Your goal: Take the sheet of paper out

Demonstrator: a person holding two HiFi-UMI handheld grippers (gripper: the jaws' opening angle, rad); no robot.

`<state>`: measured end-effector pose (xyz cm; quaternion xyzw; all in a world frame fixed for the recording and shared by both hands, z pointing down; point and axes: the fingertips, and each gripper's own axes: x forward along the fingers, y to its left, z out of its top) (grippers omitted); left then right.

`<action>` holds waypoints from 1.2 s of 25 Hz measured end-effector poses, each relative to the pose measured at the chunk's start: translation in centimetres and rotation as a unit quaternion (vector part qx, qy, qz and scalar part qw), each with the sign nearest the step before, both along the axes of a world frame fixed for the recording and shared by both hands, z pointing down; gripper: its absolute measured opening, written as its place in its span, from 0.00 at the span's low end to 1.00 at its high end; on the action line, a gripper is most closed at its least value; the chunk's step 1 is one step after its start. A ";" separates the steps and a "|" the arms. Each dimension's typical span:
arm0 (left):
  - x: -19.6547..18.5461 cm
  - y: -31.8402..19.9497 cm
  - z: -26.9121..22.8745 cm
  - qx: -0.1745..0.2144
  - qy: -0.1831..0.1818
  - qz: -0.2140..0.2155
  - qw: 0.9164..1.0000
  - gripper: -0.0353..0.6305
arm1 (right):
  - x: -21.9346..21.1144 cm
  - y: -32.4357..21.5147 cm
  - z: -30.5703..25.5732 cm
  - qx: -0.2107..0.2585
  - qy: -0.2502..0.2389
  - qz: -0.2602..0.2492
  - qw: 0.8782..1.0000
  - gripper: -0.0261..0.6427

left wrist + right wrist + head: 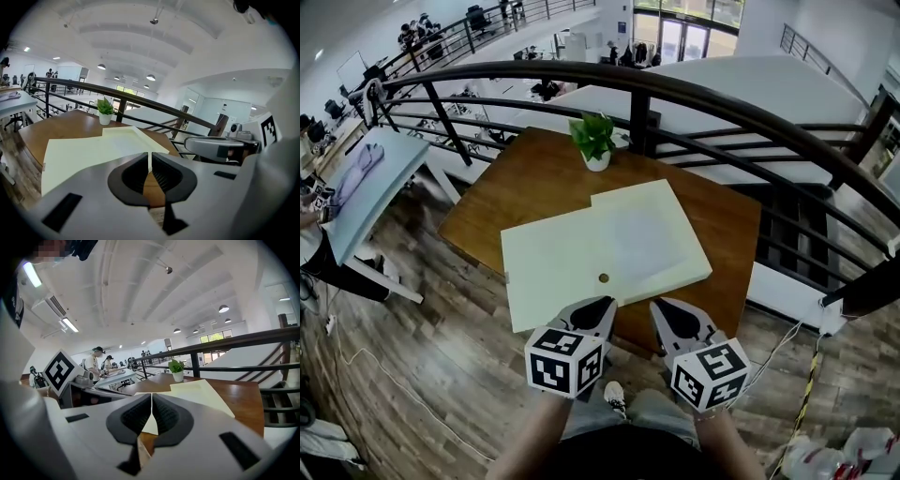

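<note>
A pale yellow folder (pixel 609 248) lies flat on the brown wooden table (pixel 525 178), with a small brown button (pixel 603 277) near its front edge. Its right half looks slightly raised above a flat left part. No separate sheet of paper can be told apart from it. My left gripper (pixel 602 305) and right gripper (pixel 662 307) hover side by side at the table's front edge, just short of the folder. Both are shut with nothing between the jaws. The folder (pixel 93 145) lies ahead of the left gripper (pixel 150 161), and the same folder (pixel 201 392) ahead of the right gripper (pixel 152 401).
A small potted plant (pixel 594 141) stands at the table's far edge, against a dark metal railing (pixel 722 103) that curves behind and to the right. A white table (pixel 366 183) with a cloth on it stands to the left. People work in the distance.
</note>
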<state>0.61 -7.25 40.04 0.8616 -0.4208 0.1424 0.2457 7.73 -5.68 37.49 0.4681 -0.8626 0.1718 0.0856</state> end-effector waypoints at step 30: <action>1.3 -12.0 8.2 -0.099 -0.022 -0.015 0.995 0.11 | 2.9 -12.6 7.1 -0.090 -0.002 -0.014 0.996 0.08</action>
